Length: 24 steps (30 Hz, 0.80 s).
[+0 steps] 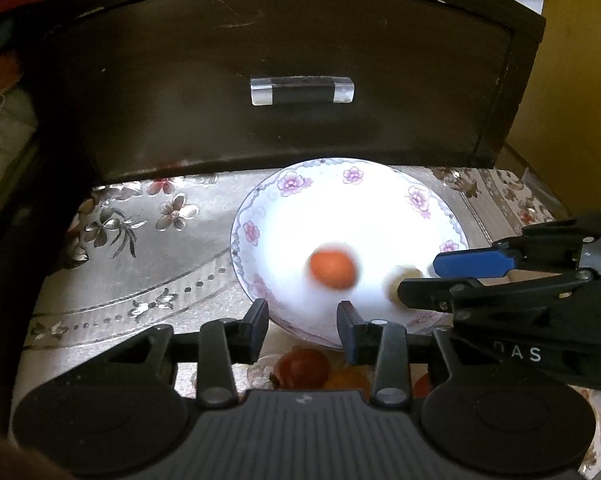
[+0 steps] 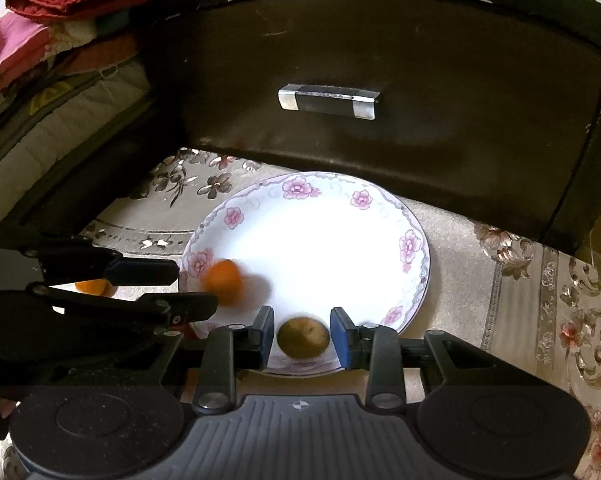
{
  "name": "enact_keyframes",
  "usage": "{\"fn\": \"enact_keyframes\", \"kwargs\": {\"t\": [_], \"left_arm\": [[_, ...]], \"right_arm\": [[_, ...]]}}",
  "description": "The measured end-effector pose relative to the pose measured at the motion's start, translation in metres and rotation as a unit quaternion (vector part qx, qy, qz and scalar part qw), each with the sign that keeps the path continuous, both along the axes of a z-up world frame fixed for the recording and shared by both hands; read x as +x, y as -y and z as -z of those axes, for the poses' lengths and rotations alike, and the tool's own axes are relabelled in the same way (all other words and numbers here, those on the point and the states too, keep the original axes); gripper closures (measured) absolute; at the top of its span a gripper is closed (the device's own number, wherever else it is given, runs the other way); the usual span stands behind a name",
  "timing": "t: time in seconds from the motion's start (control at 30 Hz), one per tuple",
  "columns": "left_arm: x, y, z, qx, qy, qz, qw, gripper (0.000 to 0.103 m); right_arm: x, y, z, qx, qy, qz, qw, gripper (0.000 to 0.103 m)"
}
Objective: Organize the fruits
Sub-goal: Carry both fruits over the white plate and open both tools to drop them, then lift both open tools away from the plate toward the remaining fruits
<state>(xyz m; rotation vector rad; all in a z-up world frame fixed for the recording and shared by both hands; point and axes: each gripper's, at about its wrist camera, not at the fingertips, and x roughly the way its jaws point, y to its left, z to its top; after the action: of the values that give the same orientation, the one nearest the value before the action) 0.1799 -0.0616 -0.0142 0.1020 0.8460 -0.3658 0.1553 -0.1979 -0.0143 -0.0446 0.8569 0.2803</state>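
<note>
Left wrist view: low, close, looking forward over the floral plate [image 1: 256, 216] toward the dark drawer front [image 1: 300, 40]. Right wrist view: same heading, close, from further right. Shared: plate [image 2: 416, 264], drawer front [image 2: 420, 60], floral tablecloth [image 2: 540, 300].

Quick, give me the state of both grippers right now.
Left gripper: open, holding nothing; blurred orange fruit lies beyond it on the white floral plate.
Right gripper: open around the brownish round fruit, fingers not touching.
</note>
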Motion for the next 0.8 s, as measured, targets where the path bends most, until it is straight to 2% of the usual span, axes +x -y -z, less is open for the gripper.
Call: {"fn": "enact_keyframes", "kwargs": {"t": [0.23,0.4,0.8], "left_arm": [[-0.003,-0.008,-0.010,-0.017,0.004,-0.010,0.9998,0.053],[-0.009,-0.015,-0.015,-0.027,0.006,-0.009,0.9996,0.052],[-0.026,-0.037,-0.014,-0.027,-0.004,-0.009,0.9996,0.052]], "right_arm": [[-0.004,0.003,-0.008,0.008,0.012,0.007,1.000,0.065],[-0.007,0.004,-0.012,0.018,0.018,0.009,1.000,0.061],[-0.025,-0.011,-0.013,0.021,0.011,-0.007,1.000,0.060]]}}
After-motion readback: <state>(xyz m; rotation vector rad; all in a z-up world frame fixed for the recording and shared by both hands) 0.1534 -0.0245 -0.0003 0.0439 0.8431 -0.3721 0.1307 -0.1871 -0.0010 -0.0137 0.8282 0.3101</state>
